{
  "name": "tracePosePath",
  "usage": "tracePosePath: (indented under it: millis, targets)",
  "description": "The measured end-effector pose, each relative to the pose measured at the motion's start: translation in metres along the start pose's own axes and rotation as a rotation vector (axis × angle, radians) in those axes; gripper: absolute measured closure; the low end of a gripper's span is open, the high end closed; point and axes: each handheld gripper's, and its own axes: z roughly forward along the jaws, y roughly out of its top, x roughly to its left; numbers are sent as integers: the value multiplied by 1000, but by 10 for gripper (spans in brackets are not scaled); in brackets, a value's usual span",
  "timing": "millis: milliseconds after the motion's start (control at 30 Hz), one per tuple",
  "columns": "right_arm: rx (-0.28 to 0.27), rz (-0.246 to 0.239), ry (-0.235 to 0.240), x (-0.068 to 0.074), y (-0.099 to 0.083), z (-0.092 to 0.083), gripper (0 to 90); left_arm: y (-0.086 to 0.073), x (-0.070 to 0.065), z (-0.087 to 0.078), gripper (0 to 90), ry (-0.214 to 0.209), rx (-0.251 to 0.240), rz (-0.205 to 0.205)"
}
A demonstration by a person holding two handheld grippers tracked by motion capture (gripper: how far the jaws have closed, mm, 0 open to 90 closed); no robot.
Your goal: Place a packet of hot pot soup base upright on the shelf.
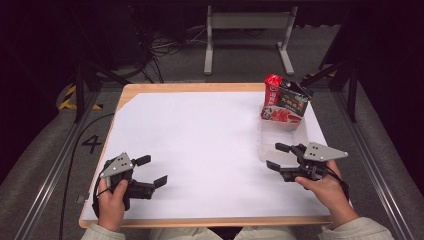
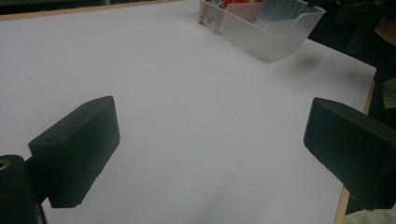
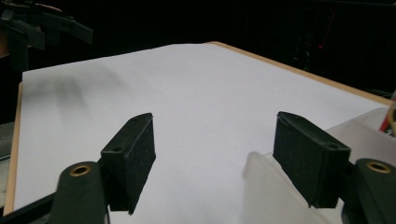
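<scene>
Lengthwise, the clear bin [image 1: 280, 142] runs away from both released tongs [image 1: 277, 156].

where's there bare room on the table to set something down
The white sheet is bare between the left gripper and the right gripper, and all along the far edge leftward from the snack packet. The far right corner is crowded: the clear bin holds the packet, and the right gripper, jaws open, sits beside its near end.

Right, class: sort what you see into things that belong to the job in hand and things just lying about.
Job in hand:
- clear plastic bin
- snack packets standing in it
- right gripper, open beside the bin
- left gripper, open

Lying about:
- cables on the floor
- metal stand
</scene>
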Motion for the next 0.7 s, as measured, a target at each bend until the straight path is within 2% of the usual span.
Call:
tracePosePath:
  millis: [33,67,133,200,233,300,367,500,700]
  targets:
    - [5,2,4,2,-4,2,293,-2,0,1,44,-6,-6,4]
    - [-21,8,19,4,-9,4,295,-3,0,2,44,-7,-8,-3]
    - [-1,23,29,5,-12,5,296,-5,0,4,44,-5,-5,-5]
    - [43,-35,19,10,-18,7,321,-7,0,6,45,0,5,-5]
    - [43,-35,19,10,-18,7,321,-8,-1,7,45,-1,7,-12]
    - [79,5,18,13,-24,11,321,-8,-1,7,45,2,7,-15]
    - [90,14,13,14,-28,13,322,-9,-2,8,45,1,8,-23]
    - [139,47,-9,11,-38,17,316,-11,-1,11,46,-1,20,-15]
    - [140,57,-5,11,-39,18,306,-12,0,10,46,-2,11,-9]
